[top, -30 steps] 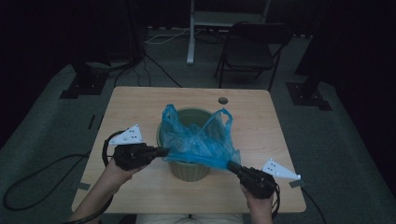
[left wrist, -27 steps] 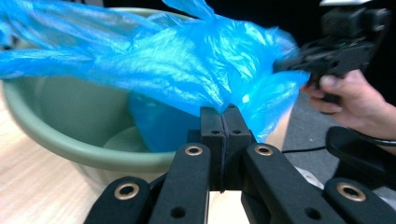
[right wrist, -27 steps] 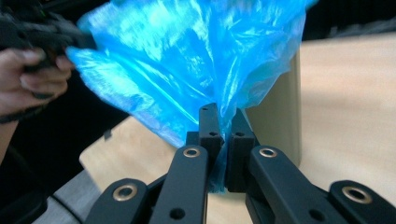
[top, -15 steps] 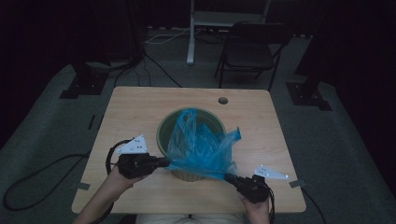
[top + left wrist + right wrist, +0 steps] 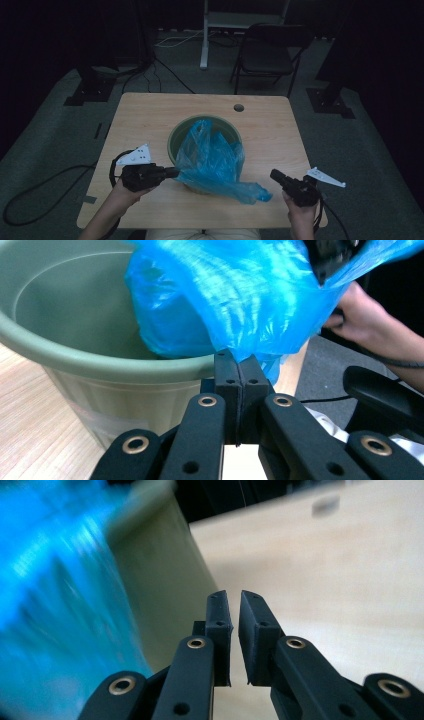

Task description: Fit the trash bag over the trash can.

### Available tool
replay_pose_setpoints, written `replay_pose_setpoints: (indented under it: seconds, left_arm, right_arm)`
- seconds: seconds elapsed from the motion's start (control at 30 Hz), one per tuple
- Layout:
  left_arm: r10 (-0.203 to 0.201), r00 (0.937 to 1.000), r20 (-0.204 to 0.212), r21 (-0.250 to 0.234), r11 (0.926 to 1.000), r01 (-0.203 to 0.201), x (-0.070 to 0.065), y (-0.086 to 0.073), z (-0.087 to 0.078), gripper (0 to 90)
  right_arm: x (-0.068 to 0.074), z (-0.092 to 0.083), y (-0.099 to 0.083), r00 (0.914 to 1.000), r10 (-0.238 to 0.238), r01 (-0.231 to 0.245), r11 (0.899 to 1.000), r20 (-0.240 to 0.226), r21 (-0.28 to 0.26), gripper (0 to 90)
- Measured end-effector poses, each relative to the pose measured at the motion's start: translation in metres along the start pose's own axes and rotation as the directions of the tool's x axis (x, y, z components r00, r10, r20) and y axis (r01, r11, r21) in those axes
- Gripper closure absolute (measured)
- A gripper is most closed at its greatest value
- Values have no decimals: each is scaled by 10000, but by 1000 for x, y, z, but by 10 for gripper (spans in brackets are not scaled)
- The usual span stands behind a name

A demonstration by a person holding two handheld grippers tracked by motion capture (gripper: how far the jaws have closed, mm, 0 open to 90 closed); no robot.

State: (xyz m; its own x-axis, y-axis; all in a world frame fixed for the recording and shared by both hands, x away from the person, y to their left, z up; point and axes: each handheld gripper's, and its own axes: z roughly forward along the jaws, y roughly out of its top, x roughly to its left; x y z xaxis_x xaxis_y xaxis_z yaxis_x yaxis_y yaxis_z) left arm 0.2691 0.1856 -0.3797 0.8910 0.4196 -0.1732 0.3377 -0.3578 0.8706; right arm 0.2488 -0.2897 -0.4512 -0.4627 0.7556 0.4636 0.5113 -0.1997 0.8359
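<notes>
A dim room with grey carpet surrounds a pale wooden table (image 5: 150,120), its grain fine and matte, with a small round cable hole (image 5: 238,107) near the far edge. Behind it stand a dark folding chair (image 5: 267,55) and a white stand (image 5: 206,35). At the table's middle sits a round olive-green plastic bin (image 5: 176,137), smooth inside, ribbed on its outer wall, with a thick rolled rim. A thin, glossy, crinkled blue bag (image 5: 212,160) lies partly inside the bin and spills over the near rim onto the tabletop, one twisted end trailing toward the right. The left gripper (image 5: 170,172) has its black jaws pressed together on the bag's edge just outside the bin's near rim; in the left gripper view the film bunches up from between the pads. The right gripper (image 5: 274,175) is apart from the bag, just beside its trailing end; its jaws have just been opening, stand slightly parted, and nothing is between them.
</notes>
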Motion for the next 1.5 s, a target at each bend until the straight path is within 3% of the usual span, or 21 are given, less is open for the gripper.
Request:
replay_pose_setpoints:
  seconds: [0.07,0.1,0.2,0.3,0.37,0.4,0.43,0.47,0.57,0.6,0.63,0.67,0.77,0.8,1.0,1.17,1.23,1.3,1.37,1.4,1.5]
  left_arm:
    - [11,10000,41,-18,10000,-11,-2,2,0,900]
    - [79,9999,77,-77,9999,-79,-3,3,0,900]
    - [90,9999,119,-119,9999,-88,-4,5,0,900]
    - [199,9996,192,-145,9997,-197,-7,7,0,900]
    - [209,9994,268,-158,9997,-205,-7,8,0,900]
    - [280,9992,271,-155,9995,-276,-8,12,1,900]
    - [280,9992,271,-155,9995,-276,-8,12,1,900]
    - [338,9991,247,-166,9993,-334,-9,13,1,900]
    - [408,9989,219,-162,9990,-405,-10,16,2,900]
    - [415,9989,208,-157,9990,-412,-10,17,2,900]
    - [425,9988,224,-195,9989,-421,-9,18,1,900]
    - [412,9990,158,-236,9989,-408,-8,19,-1,900]
    - [375,9993,54,-302,9988,-373,-5,19,-5,900]
    - [380,9993,-13,-294,9988,-380,-4,18,-7,900]
    - [81,9993,-356,-586,9982,-102,9,14,-22,900]
    - [146,9993,-337,-555,9983,-164,8,15,-21,900]
    - [97,9994,-317,-560,9984,-115,7,15,-20,900]
    - [163,9995,-284,-544,9984,-178,6,15,-20,900]
    - [149,9997,-215,-578,9982,-161,6,15,-20,900]
    - [122,9998,-153,-602,9981,-131,6,15,-20,900]
    - [153,9999,-43,-625,9979,-155,5,15,-18,900]
  right_arm:
    - [4,-3,10,9998,-166,163,9994,-113,-292,826]
    - [18,-5,33,9966,-522,478,9965,-637,-687,799]
    - [32,-2,48,9897,-784,696,9947,-1195,-762,757]
    - [64,14,62,9647,-1171,1072,9928,-2357,-543,642]
    - [72,18,63,9588,-1270,1198,9918,-2542,-437,610]
    - [99,39,62,9327,-1593,1755,9843,-3236,212,533]
    - [99,39,62,9327,-1593,1755,9843,-3236,212,533]
    - [112,51,59,9231,-1860,2224,9723,-3365,725,513]
    - [118,62,57,9204,-2156,2615,9596,-3261,1037,576]
    - [121,71,57,9126,-2295,2868,9492,-3384,1297,765]
    - [121,71,57,9126,-2295,2868,9492,-3384,1297,765]
    - [119,78,59,9041,-2110,2805,9491,-3715,1435,899]
    - [115,81,67,9077,-2335,2905,9492,-3487,1206,900]
    - [108,81,76,9158,-2171,2629,9601,-3378,957,900]
    - [80,86,101,9395,-2195,2346,9717,-2629,268,900]
    - [75,98,104,9468,-2189,2386,9694,-2358,582,894]
    - [74,99,103,9512,-1917,2115,9756,-2417,582,818]
    - [76,93,101,9505,-1762,1938,9800,-2560,451,729]
    - [77,89,100,9499,-1792,1944,9803,-2560,354,726]
    - [83,75,97,9424,-1660,1776,9840,-2905,140,658]
    - [97,65,89,9238,-1643,1866,9819,-3458,318,590]
